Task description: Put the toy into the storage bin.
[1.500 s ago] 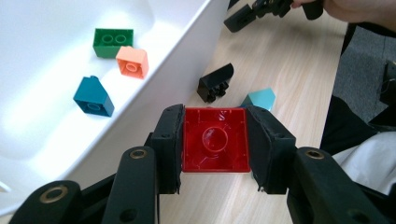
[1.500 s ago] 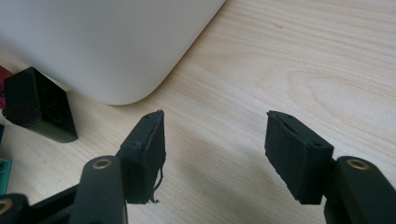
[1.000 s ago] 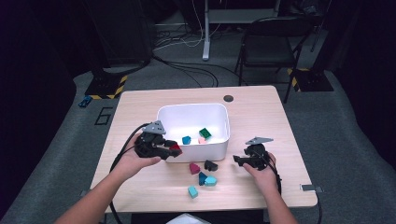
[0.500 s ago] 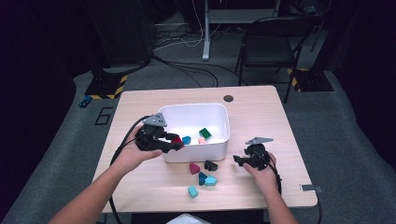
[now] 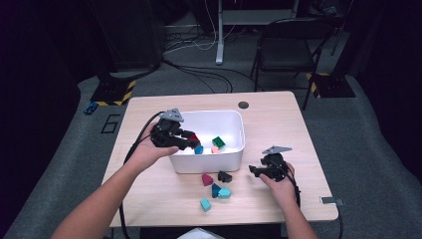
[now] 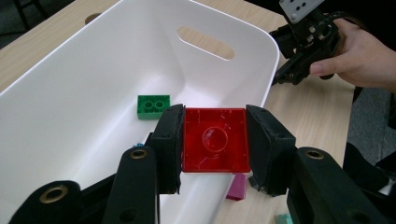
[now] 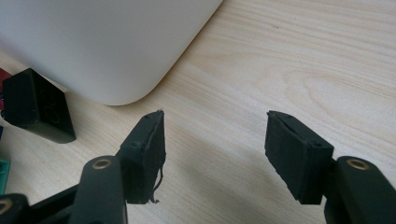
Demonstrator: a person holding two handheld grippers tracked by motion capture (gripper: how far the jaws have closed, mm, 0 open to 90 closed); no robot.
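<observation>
The left gripper pinched a red brick above the bin, over its near rim, a green brick lying inside; the right gripper gaped over bare table beside a black brick, the bin corner close ahead

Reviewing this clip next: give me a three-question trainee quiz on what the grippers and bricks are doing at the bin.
1. True or false: the left gripper is shut on a red brick above the white bin.
2. Which brick lies on the bin floor in the left gripper view? A) green brick B) yellow brick C) orange brick
3. What is between the jaws of the right gripper?

Key:
1. True; both pads press its sides.
2. A; the green brick lies studs up.
3. Nothing; the jaws stand open over bare table, with a black brick off to one side by the bin's outer wall.
</observation>
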